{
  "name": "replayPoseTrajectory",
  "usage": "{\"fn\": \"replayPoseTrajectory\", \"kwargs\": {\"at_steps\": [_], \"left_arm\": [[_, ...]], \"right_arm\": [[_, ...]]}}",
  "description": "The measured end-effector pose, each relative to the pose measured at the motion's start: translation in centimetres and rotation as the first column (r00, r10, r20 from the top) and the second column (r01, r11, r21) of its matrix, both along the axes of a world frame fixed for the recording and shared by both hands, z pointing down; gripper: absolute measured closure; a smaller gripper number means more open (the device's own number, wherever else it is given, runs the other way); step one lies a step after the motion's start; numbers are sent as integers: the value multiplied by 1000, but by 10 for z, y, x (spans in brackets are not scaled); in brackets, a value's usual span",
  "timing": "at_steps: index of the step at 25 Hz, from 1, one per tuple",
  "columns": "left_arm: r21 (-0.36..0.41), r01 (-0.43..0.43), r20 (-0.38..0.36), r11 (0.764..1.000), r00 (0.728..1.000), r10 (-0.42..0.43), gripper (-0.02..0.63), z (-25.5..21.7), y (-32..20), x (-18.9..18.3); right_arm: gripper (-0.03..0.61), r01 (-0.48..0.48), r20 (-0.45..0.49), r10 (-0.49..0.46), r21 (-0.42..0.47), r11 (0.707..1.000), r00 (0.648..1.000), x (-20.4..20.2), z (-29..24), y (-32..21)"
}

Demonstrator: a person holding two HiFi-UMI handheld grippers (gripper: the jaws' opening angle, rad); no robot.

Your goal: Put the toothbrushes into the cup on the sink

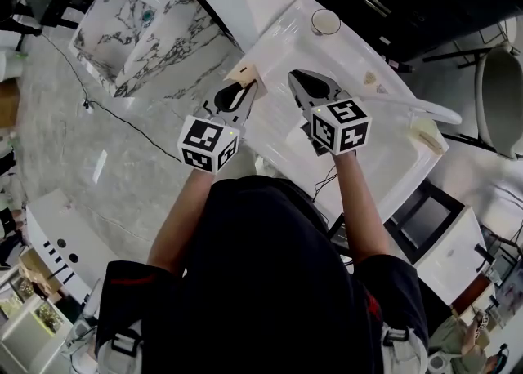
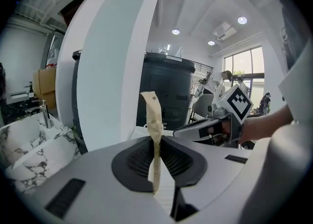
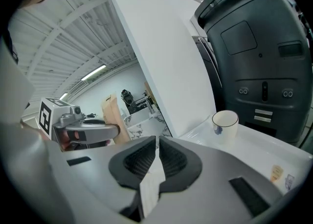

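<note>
The left hand-held gripper (image 2: 156,137) is clenched on a thin tan toothbrush (image 2: 153,115). The toothbrush stands up straight between the two dark pads, and its top end sticks out well past the tips. In the head view this hand-held gripper is just left of the middle of the frame, at the near left edge of the white sink (image 1: 278,46), and the toothbrush end pokes out toward the top of the frame. The right hand-held gripper (image 3: 157,142) is squeezed closed with nothing in it; its two pads meet at the tips. It hangs over the sink just to the right of the left one, and the two are near each other but not touching. The cup (image 3: 225,122) is white with a dark rim and stands upright on the far flat part of the sink. In the right gripper view it sits up and to the right of the closed pads, well apart from them. In the head view the cup is near the top of the frame, past both tips. One more tan thing (image 1: 429,135) lies on the right rim of the sink, too small to tell what it is.
</note>
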State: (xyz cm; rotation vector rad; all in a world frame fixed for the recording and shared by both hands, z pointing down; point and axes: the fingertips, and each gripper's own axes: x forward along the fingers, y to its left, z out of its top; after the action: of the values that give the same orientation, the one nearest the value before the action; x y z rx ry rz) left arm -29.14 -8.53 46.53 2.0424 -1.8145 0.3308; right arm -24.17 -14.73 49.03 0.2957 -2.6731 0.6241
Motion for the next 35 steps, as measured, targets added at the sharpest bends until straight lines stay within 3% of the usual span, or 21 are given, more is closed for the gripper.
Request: {"fn": "replayPoseTrajectory", "kwargs": {"at_steps": [14,21,26,35], "left_arm": [[6,-173,-8,985,985,173,569,-2,-38,-17],[9,-296,-29,955,955,296,569,-2,-73,-7],[21,-397,-42,918,917,397,569,-2,-98,7],[71,-482,-27,873,874,484,569,-21,-150,25]], "right_arm": [[532,-181,-51,180,-7,983,982,2,12,-25],[532,-291,-91,288,-12,957,953,15,15,-44],[532,-377,-113,373,-17,926,921,26,18,-49],[532,-443,-151,435,-24,896,888,39,25,-55]]}}
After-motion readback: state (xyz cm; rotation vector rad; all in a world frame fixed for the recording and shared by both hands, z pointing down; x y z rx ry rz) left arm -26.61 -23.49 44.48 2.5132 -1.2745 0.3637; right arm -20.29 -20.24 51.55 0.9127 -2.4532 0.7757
